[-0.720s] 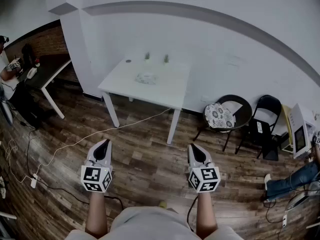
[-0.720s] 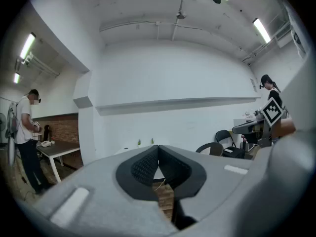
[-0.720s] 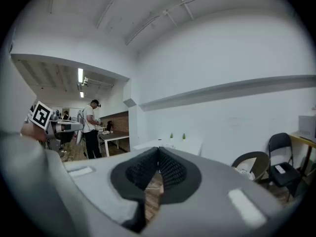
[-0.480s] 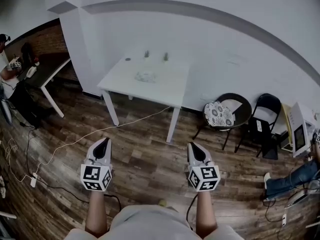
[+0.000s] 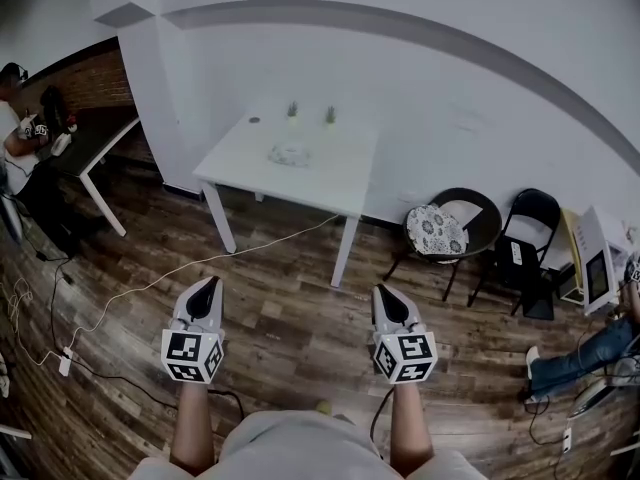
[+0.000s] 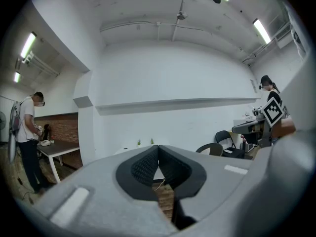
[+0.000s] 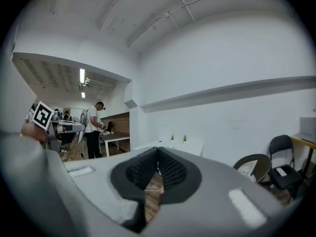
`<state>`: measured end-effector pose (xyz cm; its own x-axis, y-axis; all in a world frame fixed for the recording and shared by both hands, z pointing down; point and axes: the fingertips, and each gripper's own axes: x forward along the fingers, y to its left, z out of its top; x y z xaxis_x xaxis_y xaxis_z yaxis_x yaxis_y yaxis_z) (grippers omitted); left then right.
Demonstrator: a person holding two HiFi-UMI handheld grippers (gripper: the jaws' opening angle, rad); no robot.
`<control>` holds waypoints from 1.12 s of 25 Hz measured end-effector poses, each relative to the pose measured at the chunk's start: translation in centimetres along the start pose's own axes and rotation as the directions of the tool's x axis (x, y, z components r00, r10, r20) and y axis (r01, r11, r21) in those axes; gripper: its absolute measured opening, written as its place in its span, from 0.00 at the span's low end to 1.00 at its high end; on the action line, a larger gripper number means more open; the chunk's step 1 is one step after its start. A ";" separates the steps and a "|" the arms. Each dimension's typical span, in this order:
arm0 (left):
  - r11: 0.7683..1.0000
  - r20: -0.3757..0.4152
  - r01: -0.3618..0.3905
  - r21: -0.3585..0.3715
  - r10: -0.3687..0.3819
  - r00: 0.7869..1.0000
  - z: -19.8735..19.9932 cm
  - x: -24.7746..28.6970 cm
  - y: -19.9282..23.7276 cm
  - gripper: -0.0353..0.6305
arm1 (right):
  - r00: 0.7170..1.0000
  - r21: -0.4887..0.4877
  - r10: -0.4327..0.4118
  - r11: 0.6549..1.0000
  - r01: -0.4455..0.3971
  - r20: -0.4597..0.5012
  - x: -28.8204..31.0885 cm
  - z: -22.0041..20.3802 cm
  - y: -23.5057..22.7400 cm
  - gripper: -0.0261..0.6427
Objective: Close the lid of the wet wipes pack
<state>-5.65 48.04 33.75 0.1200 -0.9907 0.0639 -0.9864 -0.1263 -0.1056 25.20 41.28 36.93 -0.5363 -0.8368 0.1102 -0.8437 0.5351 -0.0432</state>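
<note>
Lit evenly from ceiling tube lights (image 6: pixel 27 46); bright, almost washed out on the white wall (image 5: pixel 420 88), dimmer over the dark wood floor (image 5: pixel 290 313). Bends hard toward the edges, fisheye. Goes black at the corners of both gripper views. Blurs on the near shell of the left gripper (image 6: pixel 158 154).

So the wet wipes pack (image 5: pixel 289 154) is that small, pale, roundish-looking thing lying flat on the white table (image 5: pixel 340 178) over by the wall. It sits a bit left of the tabletop's middle, in the back half, near the two little green plants (image 5: pixel 292 111) but apart from them. It's far off and tiny in the head view, so I honestly can't tell if the lid is up or down.
</note>
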 end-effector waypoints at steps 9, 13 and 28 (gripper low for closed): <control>1.000 -0.010 0.014 0.005 -0.014 1.000 -0.2 0.6 -0.6 0.07 | 1.000 -0.012 -0.025 1.000 0.025 -0.005 0.0 -0.5 -0.8 0.05; 1.000 -0.018 0.023 0.005 -0.023 1.000 -0.3 0.8 -1.0 0.07 | 1.000 -0.010 -0.024 1.000 0.024 -0.005 -0.1 -0.5 -0.9 0.10; 0.999 -0.036 0.034 0.030 -0.033 0.999 0.0 2.2 -2.7 0.07 | 1.000 0.002 -0.010 1.000 0.010 -0.005 0.5 -0.8 -2.5 0.18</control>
<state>-2.73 46.24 34.16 0.1485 -0.9835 0.1032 -0.9779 -0.1616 -0.1328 27.01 39.61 37.92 -0.5281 -0.8413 0.1154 -0.8488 0.5268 -0.0439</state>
